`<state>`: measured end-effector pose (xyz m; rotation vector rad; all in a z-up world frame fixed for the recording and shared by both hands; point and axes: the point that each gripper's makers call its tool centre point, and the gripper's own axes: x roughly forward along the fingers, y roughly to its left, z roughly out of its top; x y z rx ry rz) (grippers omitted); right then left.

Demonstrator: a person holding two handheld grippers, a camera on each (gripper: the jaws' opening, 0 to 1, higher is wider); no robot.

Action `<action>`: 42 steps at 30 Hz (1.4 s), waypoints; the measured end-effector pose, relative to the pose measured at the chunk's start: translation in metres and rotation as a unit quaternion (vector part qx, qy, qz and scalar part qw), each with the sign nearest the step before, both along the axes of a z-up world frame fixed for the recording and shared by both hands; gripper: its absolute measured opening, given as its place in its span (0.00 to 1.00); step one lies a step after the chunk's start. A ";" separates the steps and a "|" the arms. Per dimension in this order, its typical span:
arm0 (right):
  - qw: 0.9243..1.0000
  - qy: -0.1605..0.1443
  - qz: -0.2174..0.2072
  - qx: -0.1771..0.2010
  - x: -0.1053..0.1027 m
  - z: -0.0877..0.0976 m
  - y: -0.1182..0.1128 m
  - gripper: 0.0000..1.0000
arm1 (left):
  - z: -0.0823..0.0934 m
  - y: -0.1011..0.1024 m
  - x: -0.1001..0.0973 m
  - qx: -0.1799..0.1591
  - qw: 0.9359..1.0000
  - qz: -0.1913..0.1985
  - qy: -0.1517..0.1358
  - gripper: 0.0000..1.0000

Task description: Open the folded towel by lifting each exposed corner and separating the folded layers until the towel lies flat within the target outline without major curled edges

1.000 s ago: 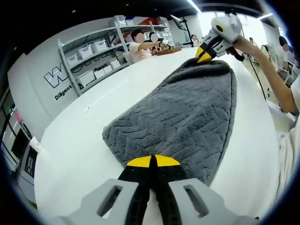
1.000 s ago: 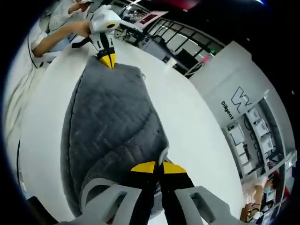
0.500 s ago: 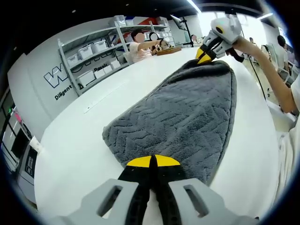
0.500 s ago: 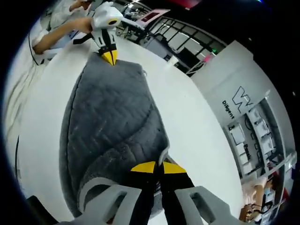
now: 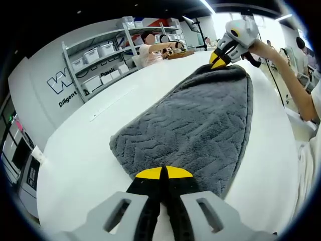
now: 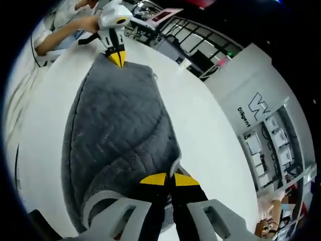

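Towel (image 5: pixel 200 120): grey, plush, zigzag-textured; spread lengthwise on white table (image 5: pixel 90 150), running from bottom centre to upper right of left gripper view. Same towel (image 6: pixel 115 125) in right gripper view: runs from bottom centre to upper left, with a turned-over layer near the lower end showing a smoother face and a thick rolled edge.

Left gripper (image 5: pixel 164 172): yellow-tipped jaws pressed together at the near towel edge, bottom centre of left gripper view; cloth pinched between the tips. Also visible at upper left of right gripper view (image 6: pixel 117 58), tips down on the far towel end, held by a hand (image 6: pixel 93 22).

Right gripper (image 6: pixel 168 178): yellow tips closed together on the towel edge, bottom centre of right gripper view, beside the folded-over layer. Also visible at upper right of left gripper view (image 5: pixel 219 59), tips at the far towel end, held by a hand (image 5: pixel 258 46) with bare forearm extending down the right side.

Towel held at opposite ends, stretched between both grippers, body resting on the table.

Background, upper left of left gripper view: metal shelving (image 5: pixel 100 60) with white bins, grey wall with white lettering, seated people beyond the table. Right side of right gripper view: grey wall, shelving, dark-framed windows.
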<state>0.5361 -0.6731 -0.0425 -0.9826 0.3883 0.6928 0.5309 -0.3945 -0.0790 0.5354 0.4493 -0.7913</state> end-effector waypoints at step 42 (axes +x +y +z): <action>0.998 -0.051 0.005 -0.041 0.008 0.009 -0.010 0.00 | 0.000 0.002 0.002 -0.001 1.000 0.000 0.000 0.00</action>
